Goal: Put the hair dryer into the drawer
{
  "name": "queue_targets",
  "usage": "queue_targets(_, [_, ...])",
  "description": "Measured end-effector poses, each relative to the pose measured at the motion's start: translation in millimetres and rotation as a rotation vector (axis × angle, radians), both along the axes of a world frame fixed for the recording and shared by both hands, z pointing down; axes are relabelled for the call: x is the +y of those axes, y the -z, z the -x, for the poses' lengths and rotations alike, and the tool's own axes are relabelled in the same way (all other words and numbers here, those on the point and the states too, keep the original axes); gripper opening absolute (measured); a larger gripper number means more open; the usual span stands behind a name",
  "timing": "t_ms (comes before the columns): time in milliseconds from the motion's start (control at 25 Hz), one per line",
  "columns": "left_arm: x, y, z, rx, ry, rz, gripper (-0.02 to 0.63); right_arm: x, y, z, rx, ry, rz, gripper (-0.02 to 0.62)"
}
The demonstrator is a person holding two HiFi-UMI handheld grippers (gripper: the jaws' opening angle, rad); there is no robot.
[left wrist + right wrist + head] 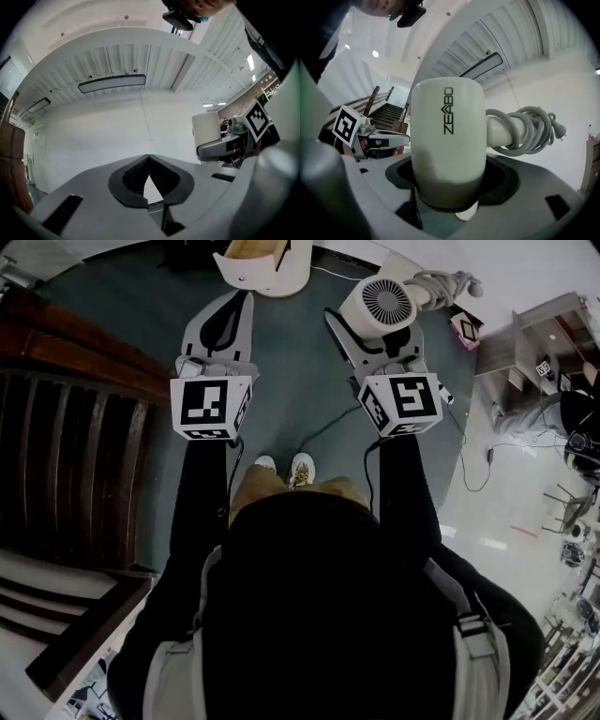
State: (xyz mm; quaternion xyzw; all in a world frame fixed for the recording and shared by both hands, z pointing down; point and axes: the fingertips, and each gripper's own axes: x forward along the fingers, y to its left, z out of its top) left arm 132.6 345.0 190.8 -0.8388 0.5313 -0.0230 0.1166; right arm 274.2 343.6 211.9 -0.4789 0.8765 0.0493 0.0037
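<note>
You stand on dark carpet (291, 362): a white drawer unit (267, 273) sits at 12 o'clock, a pink box (466, 330) near the carpet's edge at 2 o'clock, a black cable (323, 430) trailing beside your shoes (302, 468).

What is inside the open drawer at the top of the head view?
Only a bare wood-coloured strip inside the drawer shows; the rest is cut off by the picture edge. The hair dryer is outside it, clamped in the right gripper.

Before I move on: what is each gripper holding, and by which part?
Right gripper holds the hair dryer by its barrel. Left gripper is shut, empty.
</note>
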Motion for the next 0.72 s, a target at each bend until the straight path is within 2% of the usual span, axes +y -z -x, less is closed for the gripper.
queue_targets(720, [17, -3, 2, -0.014, 0.034, 0.01, 0.012, 9, 1, -10, -0.043, 0.001, 0.003, 0.353])
